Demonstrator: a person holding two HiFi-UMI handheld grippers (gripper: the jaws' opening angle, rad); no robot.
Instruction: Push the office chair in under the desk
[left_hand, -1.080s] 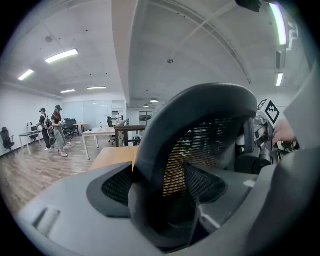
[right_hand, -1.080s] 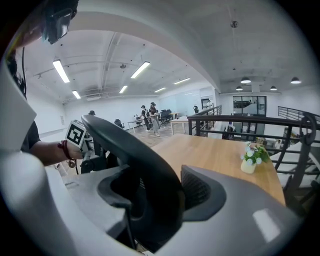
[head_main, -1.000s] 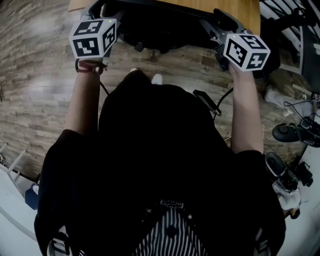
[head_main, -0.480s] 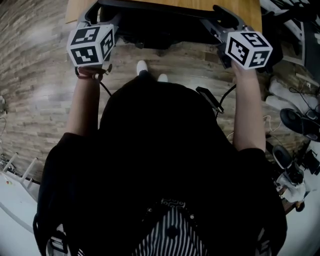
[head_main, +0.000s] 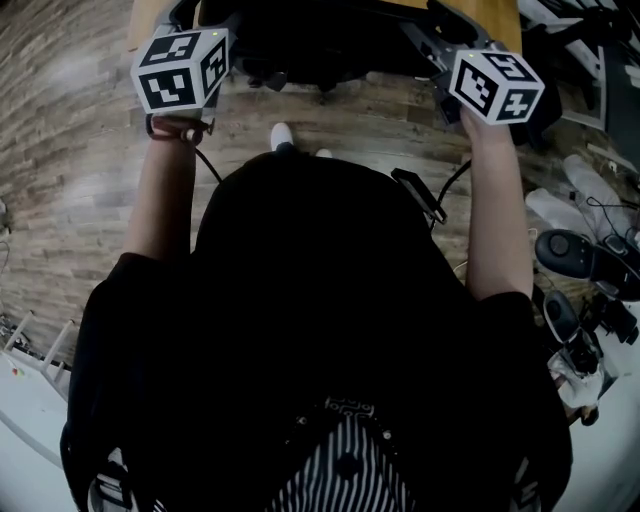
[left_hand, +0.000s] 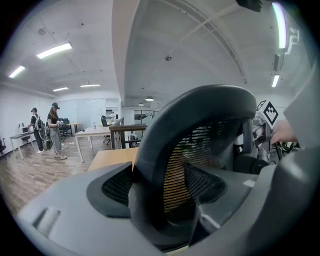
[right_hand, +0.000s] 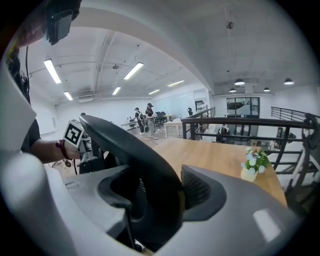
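The black office chair (head_main: 320, 40) stands at the top of the head view, partly beneath the wooden desk (head_main: 492, 18). My left gripper (head_main: 192, 14) is at the left edge of its backrest and my right gripper (head_main: 446, 28) at the right edge. In the left gripper view the curved mesh backrest (left_hand: 200, 115) runs between the jaws of the left gripper (left_hand: 165, 200), which is shut on its frame. In the right gripper view the backrest's rim (right_hand: 130, 145) fills the gap of the right gripper (right_hand: 155, 200), which is shut on it too. The desk top (right_hand: 220, 155) lies just beyond.
A small potted plant (right_hand: 252, 165) stands on the desk. A dark railing (right_hand: 240, 122) runs behind it. Shoes and cables (head_main: 580, 255) lie on the wooden floor at the right. Two people (left_hand: 52, 131) stand far off by other desks.
Both grippers and the chair have shifted toward the desk, and less of the chair shows outside it. The person's foot has stepped forward behind it.
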